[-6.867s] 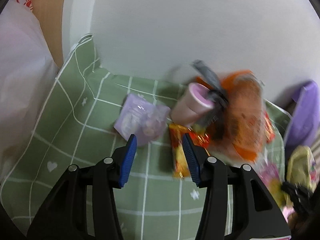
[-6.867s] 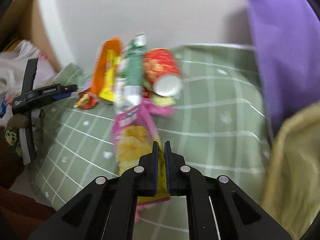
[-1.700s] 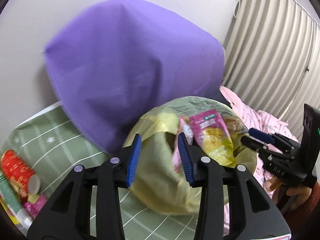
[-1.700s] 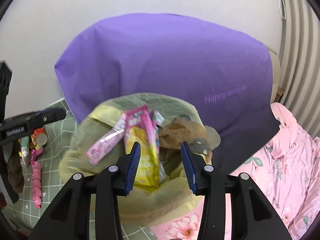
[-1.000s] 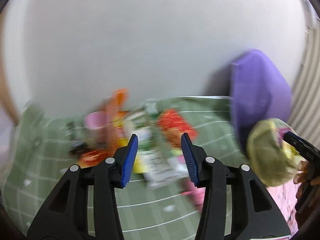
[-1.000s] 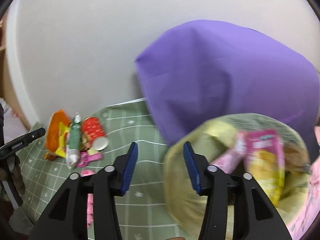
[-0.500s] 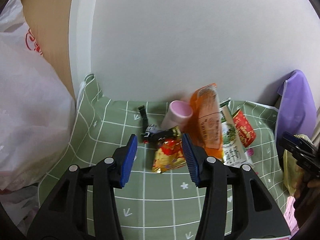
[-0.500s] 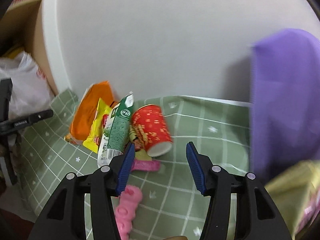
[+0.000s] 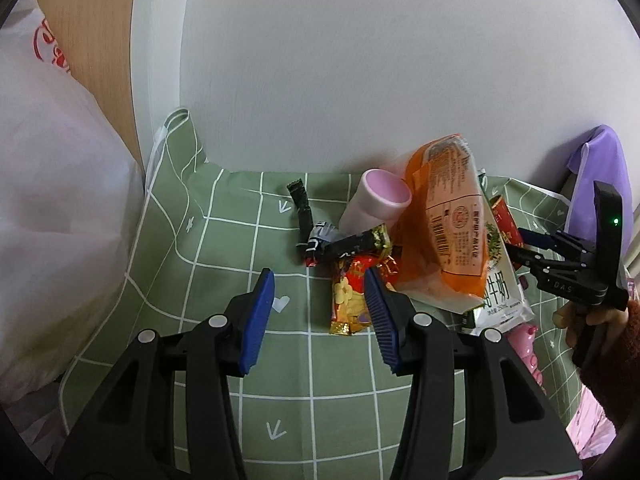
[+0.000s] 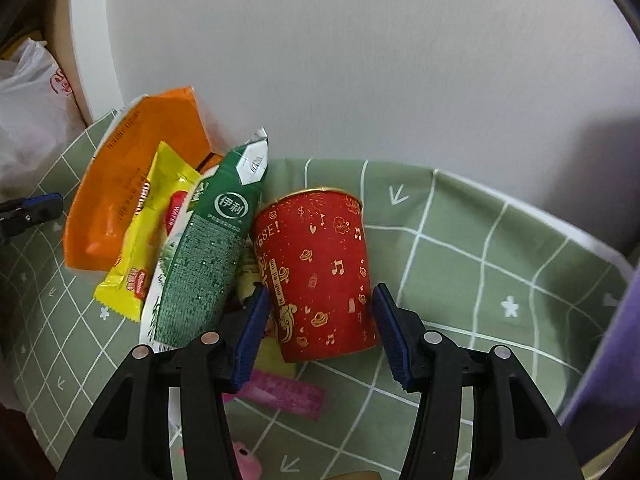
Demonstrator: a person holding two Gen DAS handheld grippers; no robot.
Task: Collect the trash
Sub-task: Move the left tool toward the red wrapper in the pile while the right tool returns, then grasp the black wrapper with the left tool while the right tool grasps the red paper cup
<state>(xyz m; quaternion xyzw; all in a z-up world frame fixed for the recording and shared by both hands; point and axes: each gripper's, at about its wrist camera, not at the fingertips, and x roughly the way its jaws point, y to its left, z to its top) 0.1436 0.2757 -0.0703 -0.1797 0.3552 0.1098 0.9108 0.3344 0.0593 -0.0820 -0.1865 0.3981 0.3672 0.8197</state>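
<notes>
Trash lies piled on a green checked cloth [image 9: 224, 248]. My left gripper [image 9: 320, 316] is open and empty, its jaws to either side of a red and gold snack wrapper [image 9: 350, 292]. Behind it lie a black wrapper [image 9: 340, 242], a pink cup [image 9: 374, 206] on its side, an orange bag [image 9: 444, 220] and a green milk carton [image 9: 496, 292]. My right gripper [image 10: 318, 320] is open, its jaws around the lower end of a red paper cup [image 10: 316, 272] lying on its side. The carton [image 10: 208, 248], a yellow wrapper [image 10: 148, 228] and the orange bag [image 10: 132, 184] lie to its left.
A white wall [image 9: 360, 60] backs the cloth. A white plastic bag [image 9: 52, 200] bulges at the left. A purple pillow [image 9: 596, 184] stands at the right. A pink wrapper [image 10: 284, 394] and a pink toy [image 9: 528, 348] lie near the front.
Both grippers have moved closer to the pile. The right gripper's jaws now stand around the red cup; the left gripper's jaws now flank the red and gold wrapper.
</notes>
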